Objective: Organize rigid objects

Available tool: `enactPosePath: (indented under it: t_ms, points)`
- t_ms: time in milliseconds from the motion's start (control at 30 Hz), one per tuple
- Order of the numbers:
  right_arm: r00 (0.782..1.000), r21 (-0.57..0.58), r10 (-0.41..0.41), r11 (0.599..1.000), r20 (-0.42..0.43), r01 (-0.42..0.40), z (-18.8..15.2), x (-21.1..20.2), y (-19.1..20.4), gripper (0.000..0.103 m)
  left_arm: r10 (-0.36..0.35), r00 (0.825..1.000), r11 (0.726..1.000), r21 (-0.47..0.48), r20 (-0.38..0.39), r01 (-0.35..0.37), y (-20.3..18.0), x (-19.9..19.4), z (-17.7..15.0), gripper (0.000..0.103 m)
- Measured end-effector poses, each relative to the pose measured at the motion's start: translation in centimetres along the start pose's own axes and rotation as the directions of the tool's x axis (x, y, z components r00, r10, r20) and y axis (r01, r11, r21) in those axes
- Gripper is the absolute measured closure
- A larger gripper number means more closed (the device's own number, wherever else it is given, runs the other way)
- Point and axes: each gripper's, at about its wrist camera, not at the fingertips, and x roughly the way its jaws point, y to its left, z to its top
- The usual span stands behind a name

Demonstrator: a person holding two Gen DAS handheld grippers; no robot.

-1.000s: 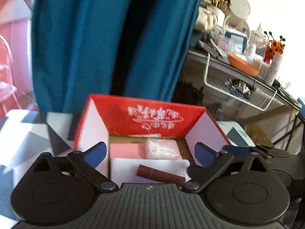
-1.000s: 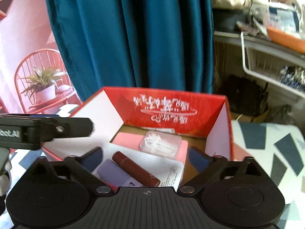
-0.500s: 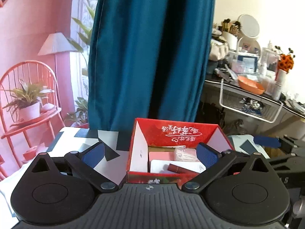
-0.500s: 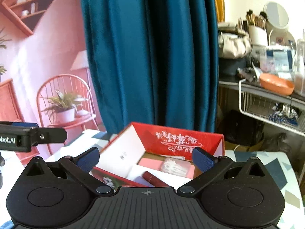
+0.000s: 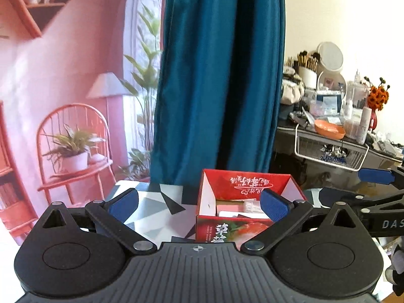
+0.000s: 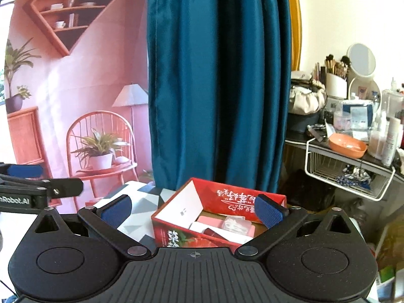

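- Red cardboard, printed with white script on its far wall, makes up the open box (image 6: 219, 217) sitting on the patterned surface (image 5: 156, 204), near the teal curtain (image 5: 217, 75).
- Your left claw (image 5: 198, 202) hangs with its jaws wide apart and nothing between them; the box lies toward its right pad.
- Your right claw (image 6: 193, 210) is likewise spread and empty, with the box's near corner between its blue pads.
- Inside the box you can see a pink flat case (image 6: 210, 219), a small clear packet (image 6: 236, 223), a white card or carton (image 6: 202, 227) and a dark red tube (image 6: 210, 231), lying close together.
- Judging by looks, the box is light and stiff at the corners, but its thin walls will likely bow if pinched mid-span; take it at a corner or low on a side wall.
- That tube looks smooth and round, so it may roll or slip; grip it across its middle, squarely.
- Handle the clear packet gently, since it appears thin and may crush.
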Motion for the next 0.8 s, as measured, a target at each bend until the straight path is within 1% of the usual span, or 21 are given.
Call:
enactPosePath:
  t_ms: [133, 267, 400, 533, 633, 800]
  points:
    - [1.000, 0.013, -0.010, 1.000, 0.027, 0.010, -0.5, -2.3, 0.8, 0.000, 0.022, 0.999, 1.000, -0.016, 0.024, -0.021, 0.0, -2.6, -0.2, 0.000]
    - [1.000, 0.043, -0.005, 0.999, 0.030, 0.004, -1.5, -4.0, 1.2, 0.000, 0.057, 0.998, 0.998, -0.004, 0.037, -0.057, -0.3, -4.4, -0.7, 0.000]
    - [0.999, 0.027, -0.016, 1.000, 0.040, 0.015, -2.6, -5.4, 1.7, 0.000, 0.075, 0.995, 0.997, 0.003, 0.072, -0.075, -0.5, -5.7, -1.0, 0.000]
    - [0.999, 0.011, -0.026, 1.000, 0.032, 0.026, -3.0, -6.1, 2.2, 0.000, 0.079, 0.994, 0.997, -0.004, 0.079, -0.079, -0.5, -5.7, -1.0, 0.000]
    - [0.998, 0.004, -0.038, 0.999, 0.044, 0.038, -3.1, -6.5, 2.4, 0.000, 0.090, 0.993, 0.996, 0.000, 0.080, -0.090, -0.6, -5.6, -1.1, 0.000]
    - [0.998, 0.012, -0.044, 0.999, 0.039, 0.043, -3.3, -6.4, 2.2, 0.000, 0.103, 0.992, 0.995, 0.005, 0.069, -0.103, -0.8, -5.8, -1.5, 0.000]
